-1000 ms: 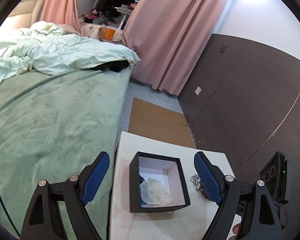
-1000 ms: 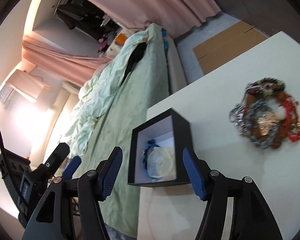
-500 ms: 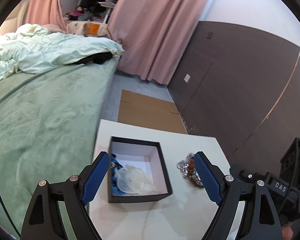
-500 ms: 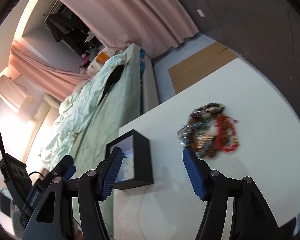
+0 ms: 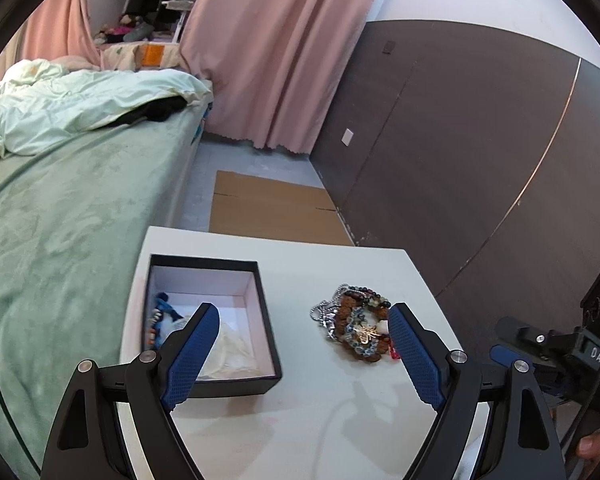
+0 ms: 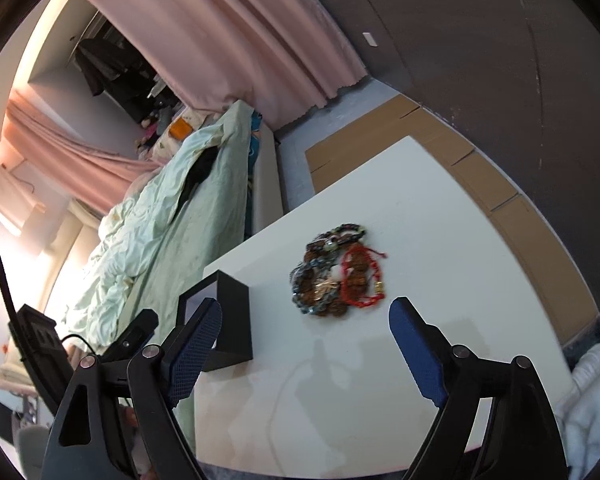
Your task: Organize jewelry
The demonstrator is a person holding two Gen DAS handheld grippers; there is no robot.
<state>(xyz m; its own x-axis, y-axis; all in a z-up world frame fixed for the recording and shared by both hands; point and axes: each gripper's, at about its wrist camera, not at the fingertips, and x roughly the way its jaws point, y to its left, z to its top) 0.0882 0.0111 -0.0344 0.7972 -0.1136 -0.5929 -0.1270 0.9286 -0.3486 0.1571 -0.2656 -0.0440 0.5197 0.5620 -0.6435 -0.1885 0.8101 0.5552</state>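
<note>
A pile of beaded bracelets and chains (image 5: 356, 326) (image 6: 337, 276) lies on the white table (image 5: 340, 408) (image 6: 440, 280). To its left stands a black open box (image 5: 266, 322) (image 6: 236, 320) with a white lining; it holds a blue beaded piece and a clear plastic bag. My left gripper (image 5: 302, 318) hovers open over the table between box and pile, empty. My right gripper (image 6: 304, 314) hangs above the table just short of the pile, its jaws opening with nothing between them. The right gripper's body shows at the right edge of the left wrist view.
A bed with a green cover (image 5: 60, 232) and pale crumpled quilt runs along the table's left side. Flattened cardboard (image 5: 272, 208) lies on the floor beyond the table. A dark panelled wall (image 5: 480, 140) and pink curtains (image 5: 276, 60) stand behind.
Both grippers have swung right, away from the box and toward the bracelet pile. The right gripper's fingers stand wider apart than before.
</note>
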